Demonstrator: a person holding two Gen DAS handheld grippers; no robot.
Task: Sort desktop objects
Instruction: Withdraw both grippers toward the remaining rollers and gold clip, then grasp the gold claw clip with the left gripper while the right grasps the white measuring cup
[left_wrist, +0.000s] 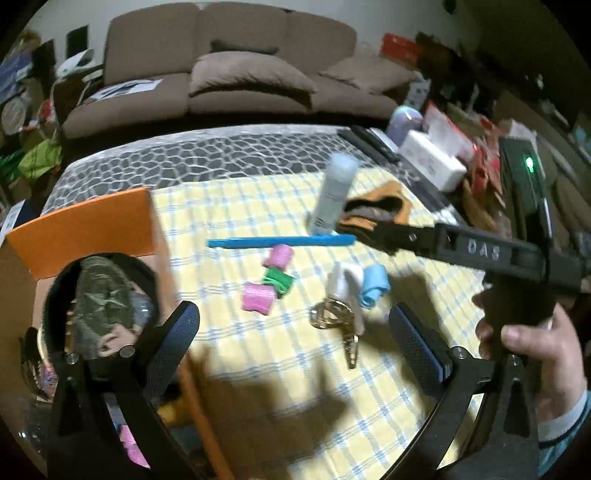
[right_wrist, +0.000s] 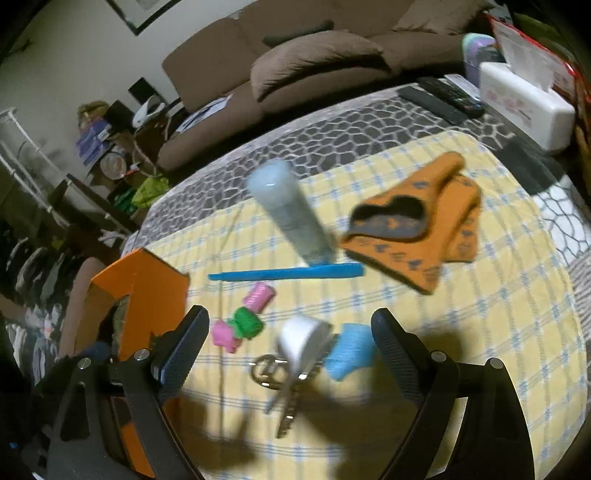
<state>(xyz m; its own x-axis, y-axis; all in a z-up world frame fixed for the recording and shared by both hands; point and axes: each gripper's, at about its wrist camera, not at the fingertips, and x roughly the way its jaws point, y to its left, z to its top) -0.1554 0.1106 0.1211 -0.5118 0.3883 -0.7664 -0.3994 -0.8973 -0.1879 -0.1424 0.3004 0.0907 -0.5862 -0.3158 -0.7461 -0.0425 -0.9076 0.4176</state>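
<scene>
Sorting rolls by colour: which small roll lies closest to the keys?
The light blue roll, right beside the keys; the pink and green rolls lie farther left.

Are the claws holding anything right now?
No. The left claw and right claw are both open and empty above the small rolled items and brass keys.

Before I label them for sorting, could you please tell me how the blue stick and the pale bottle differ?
The blue stick lies flat on the checked cloth; the pale bottle stands upright. The stick is thin and saturated blue; the bottle is thick, translucent and pale. Both sit mid-table, the bottle's base right behind the stick.
</scene>
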